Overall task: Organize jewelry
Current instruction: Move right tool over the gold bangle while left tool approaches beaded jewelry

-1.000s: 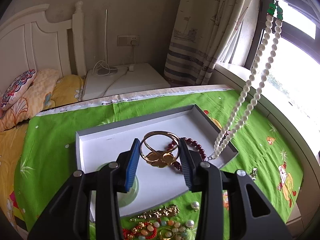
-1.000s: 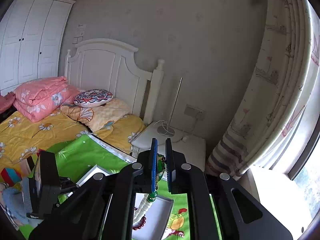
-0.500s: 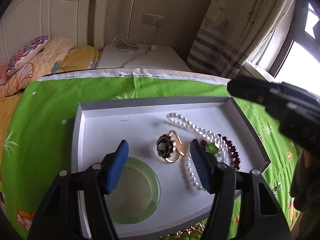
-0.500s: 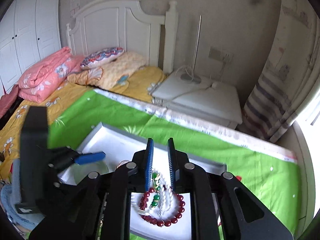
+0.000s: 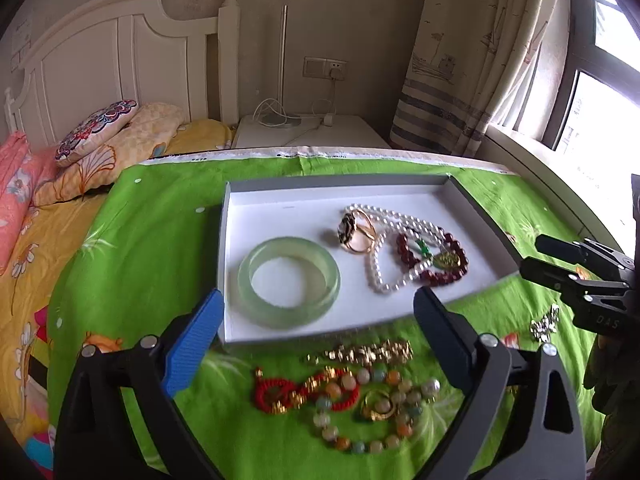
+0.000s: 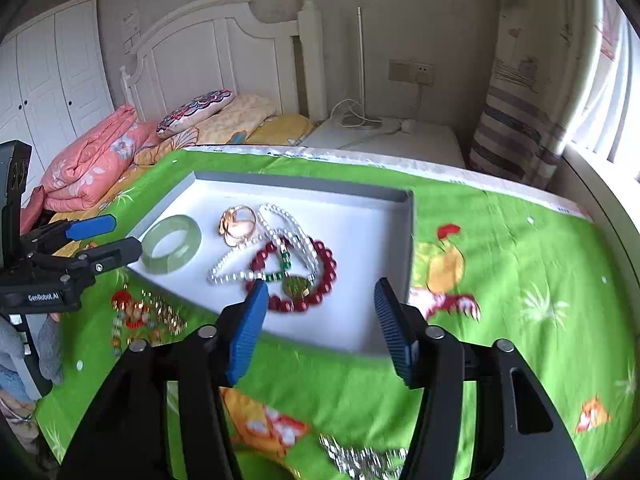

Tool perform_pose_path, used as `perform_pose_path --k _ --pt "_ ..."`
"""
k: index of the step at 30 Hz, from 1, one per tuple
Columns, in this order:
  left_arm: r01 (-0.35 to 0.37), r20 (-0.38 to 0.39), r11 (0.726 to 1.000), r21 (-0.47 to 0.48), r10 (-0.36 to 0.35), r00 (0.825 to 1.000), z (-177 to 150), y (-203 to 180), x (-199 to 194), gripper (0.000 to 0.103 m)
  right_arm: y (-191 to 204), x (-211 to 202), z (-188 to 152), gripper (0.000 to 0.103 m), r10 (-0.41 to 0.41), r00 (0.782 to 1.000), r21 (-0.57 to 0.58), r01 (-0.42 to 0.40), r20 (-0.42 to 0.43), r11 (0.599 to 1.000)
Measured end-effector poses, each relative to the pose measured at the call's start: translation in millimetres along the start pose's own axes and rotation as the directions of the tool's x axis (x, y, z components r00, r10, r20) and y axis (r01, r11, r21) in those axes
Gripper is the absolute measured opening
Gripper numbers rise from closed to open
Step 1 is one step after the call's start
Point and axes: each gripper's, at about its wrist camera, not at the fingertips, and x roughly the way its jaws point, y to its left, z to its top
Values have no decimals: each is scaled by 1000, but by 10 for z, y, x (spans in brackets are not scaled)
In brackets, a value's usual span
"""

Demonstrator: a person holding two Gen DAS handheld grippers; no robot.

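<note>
In the frame's centre a shallow white tray (image 5: 256, 216) holds a pale green bangle (image 5: 289, 282) lying flat at left, a gold ring (image 5: 357, 232), and a pearl strand (image 5: 384, 256) draped over dark red beads (image 5: 448, 272) (overlapping), while a gold chain (image 5: 368, 352) and multicoloured beads (image 5: 372, 412) lie below it.
</note>
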Motion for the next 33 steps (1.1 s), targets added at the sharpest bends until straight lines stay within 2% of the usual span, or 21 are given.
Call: perform_pose_path --k 1,3,5,6,9,11,13,17,25,33 --pt "4 0 1000 12 -4 1000 -91 -39 -63 96 -52 -110 -138 64 -3 1000 19 3 10 1000" --pt "17 -13 999 30 -17 1000 -279 -128 -152 98 -145 -291 -376 68 10 1000 68 -11 19 998" --pt "29 -33 999 37 -27 999 -469 -196 -202 98 -215 -410 -616 74 36 999 110 -36 2 993" --pt "33 -44 999 38 -31 999 -560 -221 -216 98 -222 -460 -723 74 41 999 119 -40 -8 992" --pt "49 -77 999 22 -47 996 -783 -246 -247 98 -187 -616 -934 75 56 998 128 -53 -20 990" --pt "58 -45 998 -7 -58 997 -807 -188 -322 99 -142 -706 -1002 81 73 997 122 -72 -5 990" --pt "88 -50 995 -55 -91 995 -813 -108 -299 100 -51 -702 -1052 82 78 997 94 -76 -15 993" --pt "113 -71 985 -129 -123 990 -788 15 -227 100 121 -603 -1030 82 33 997 17 -32 -64 999" --pt "114 -70 988 -105 -122 990 -783 -37 -237 100 344 -339 -1020 84 -31 980 -103 11 -195 995" --pt "122 -70 986 -110 -130 989 -785 -35 -228 100 477 -170 -910 87 6 978 -119 -32 -209 992"
